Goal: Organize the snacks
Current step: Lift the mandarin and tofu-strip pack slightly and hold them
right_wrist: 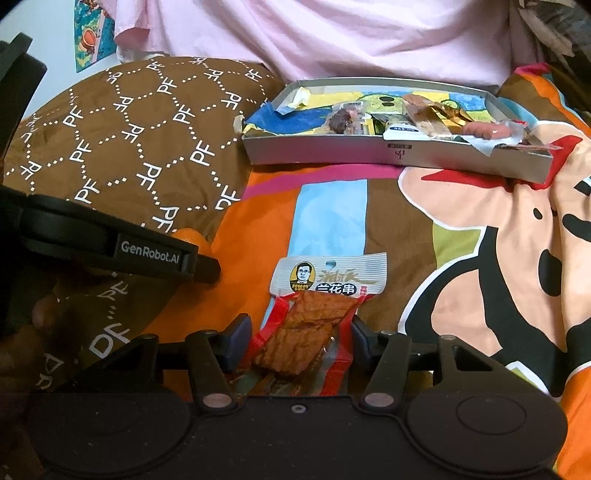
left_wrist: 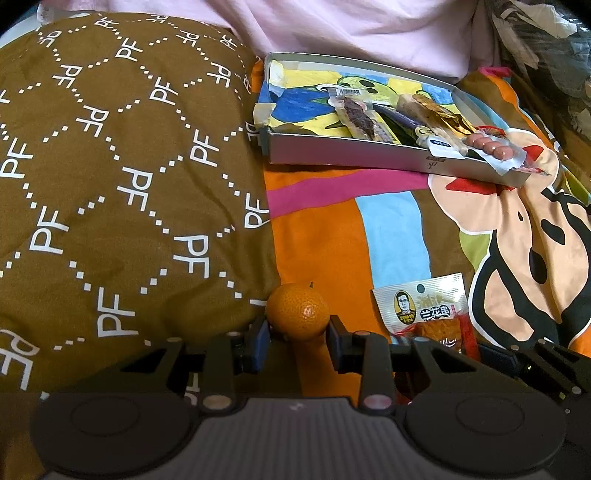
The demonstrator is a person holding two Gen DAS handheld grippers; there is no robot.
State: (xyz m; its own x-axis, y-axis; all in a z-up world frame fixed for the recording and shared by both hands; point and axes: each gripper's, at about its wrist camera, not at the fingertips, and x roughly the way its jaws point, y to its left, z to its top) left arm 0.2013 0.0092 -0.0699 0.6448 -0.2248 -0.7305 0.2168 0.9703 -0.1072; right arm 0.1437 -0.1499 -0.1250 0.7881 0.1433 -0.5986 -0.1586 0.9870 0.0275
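Observation:
A small orange sits between the pads of my left gripper, which is shut on it just above the bedspread. A white and red snack packet lies flat on the bedspread, its lower half between the fingers of my right gripper. The pads stand close beside the packet's edges without visibly squeezing it. The packet also shows right of the orange in the left wrist view. Farther back lies a shallow grey box holding several wrapped snacks.
A brown pillow with a PF print fills the left. Pink cloth lies behind the box. The colourful bedspread stretches between grippers and box. A sausage pack hangs over the box's right corner.

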